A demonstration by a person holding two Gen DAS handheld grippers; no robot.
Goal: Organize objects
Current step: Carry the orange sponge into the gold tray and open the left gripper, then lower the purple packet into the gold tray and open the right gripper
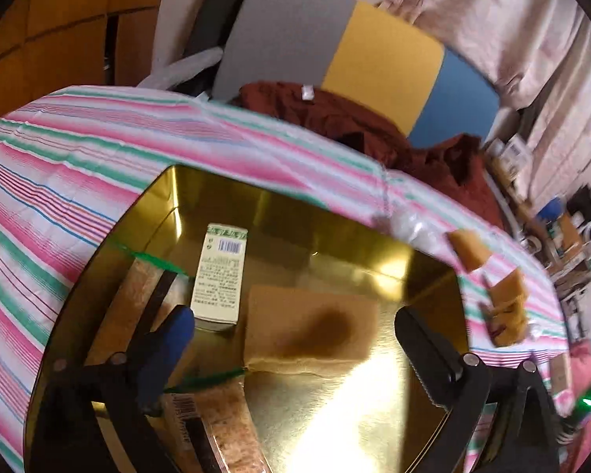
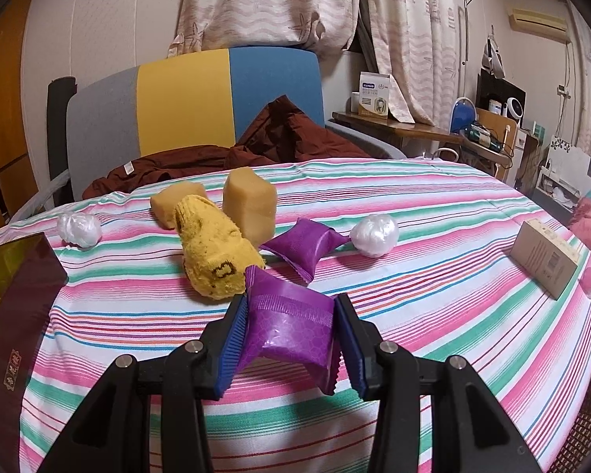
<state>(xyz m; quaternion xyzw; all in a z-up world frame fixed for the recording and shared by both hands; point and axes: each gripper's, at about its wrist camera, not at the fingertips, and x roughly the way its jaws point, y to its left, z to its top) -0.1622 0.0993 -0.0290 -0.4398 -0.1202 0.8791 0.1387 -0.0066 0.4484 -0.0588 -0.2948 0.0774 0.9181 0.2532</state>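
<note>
My left gripper (image 1: 295,323) is open above a gold tin box (image 1: 335,228). In the box lie a white carton (image 1: 220,276), a tan sponge (image 1: 311,327) with a dark stain, and a clear packet of pinkish contents (image 1: 224,414). My right gripper (image 2: 291,323) is shut on a purple packet (image 2: 291,327) over the striped tablecloth (image 2: 413,295). Beyond it lie a yellow sock (image 2: 212,252), a second purple packet (image 2: 307,244), two tan sponges (image 2: 250,205), and two white plastic balls (image 2: 375,234).
The box's dark lid (image 2: 15,315) stands at the left edge in the right wrist view. A cardboard carton (image 2: 543,260) lies at the right. A chair with a brown garment (image 2: 279,134) is behind the table. Tan sponges (image 1: 492,280) lie right of the tin.
</note>
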